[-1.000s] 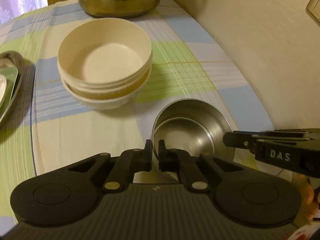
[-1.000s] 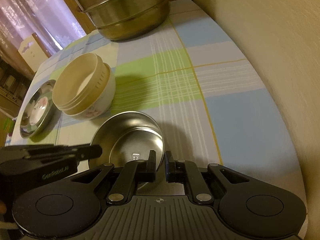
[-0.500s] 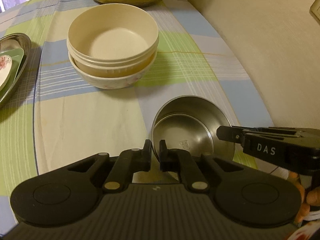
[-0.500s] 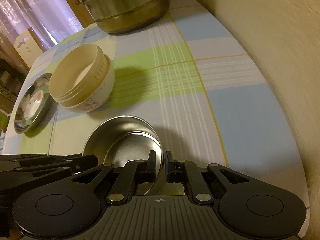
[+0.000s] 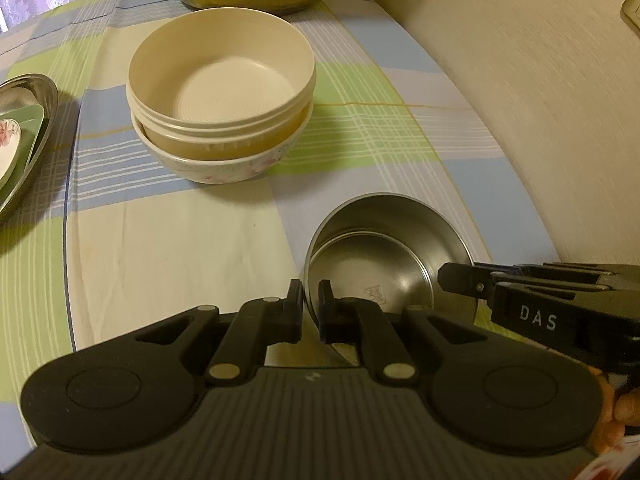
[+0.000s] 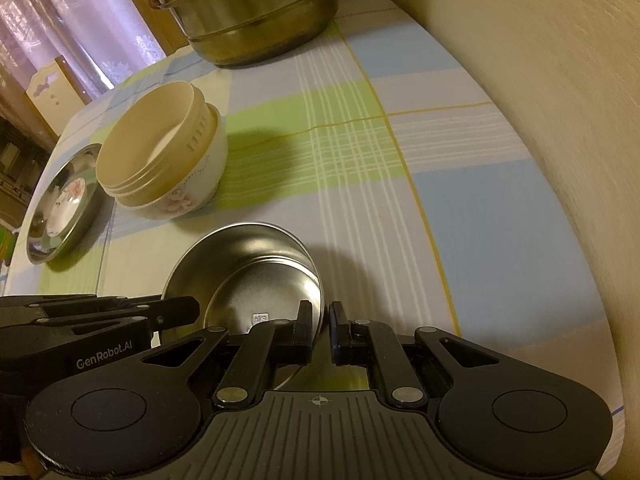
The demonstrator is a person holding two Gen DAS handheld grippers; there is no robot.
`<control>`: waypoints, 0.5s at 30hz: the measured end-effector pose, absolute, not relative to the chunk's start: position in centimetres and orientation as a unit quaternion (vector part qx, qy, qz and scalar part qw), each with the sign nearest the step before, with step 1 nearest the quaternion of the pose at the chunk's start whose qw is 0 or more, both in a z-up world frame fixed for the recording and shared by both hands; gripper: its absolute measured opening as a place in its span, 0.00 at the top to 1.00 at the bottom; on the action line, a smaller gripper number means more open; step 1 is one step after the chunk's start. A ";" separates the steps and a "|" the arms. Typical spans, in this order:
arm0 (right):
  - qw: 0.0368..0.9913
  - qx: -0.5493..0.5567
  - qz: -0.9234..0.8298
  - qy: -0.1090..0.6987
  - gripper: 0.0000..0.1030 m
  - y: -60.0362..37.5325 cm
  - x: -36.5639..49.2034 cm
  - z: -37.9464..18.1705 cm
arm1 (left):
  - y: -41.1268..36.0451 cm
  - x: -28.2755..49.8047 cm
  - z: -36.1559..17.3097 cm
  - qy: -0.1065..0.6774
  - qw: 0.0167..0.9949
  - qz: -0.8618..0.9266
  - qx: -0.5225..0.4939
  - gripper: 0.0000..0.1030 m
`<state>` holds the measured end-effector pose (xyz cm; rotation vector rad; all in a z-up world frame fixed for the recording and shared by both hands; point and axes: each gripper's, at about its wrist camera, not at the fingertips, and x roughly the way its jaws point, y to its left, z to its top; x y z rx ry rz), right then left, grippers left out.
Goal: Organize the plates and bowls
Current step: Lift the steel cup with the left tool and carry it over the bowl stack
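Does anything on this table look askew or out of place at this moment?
Yes: the cream plastic bowl sits crooked in the floral ceramic bowl, its rim tilted rather than nested flush. The steel bowl, pinched by both grippers, is unspilled.

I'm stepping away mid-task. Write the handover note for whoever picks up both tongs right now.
Left tongs: shut on the steel bowl's left rim.
Right tongs: shut on the same bowl's right rim.
The steel bowl is held tilted, close above the tablecloth.
Done: the cream bowl sits nested in the floral bowl; a floral plate lies in the steel dish at the left.
Left: probably carry the steel bowl to the bowl stack and release it.
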<state>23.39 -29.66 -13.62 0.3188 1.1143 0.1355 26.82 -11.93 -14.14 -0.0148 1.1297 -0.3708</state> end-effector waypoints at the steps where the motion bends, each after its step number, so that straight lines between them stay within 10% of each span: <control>1: 0.834 0.151 0.064 0.526 0.92 -29.7 23.3 -13.6 | -11.9 26.8 -14.2 0.533 0.828 -0.174 -0.007 0.95; 15: 0.845 0.143 0.076 0.511 0.93 -29.4 22.6 -10.6 | -11.2 25.6 -11.7 0.517 0.836 -0.183 -0.005 0.95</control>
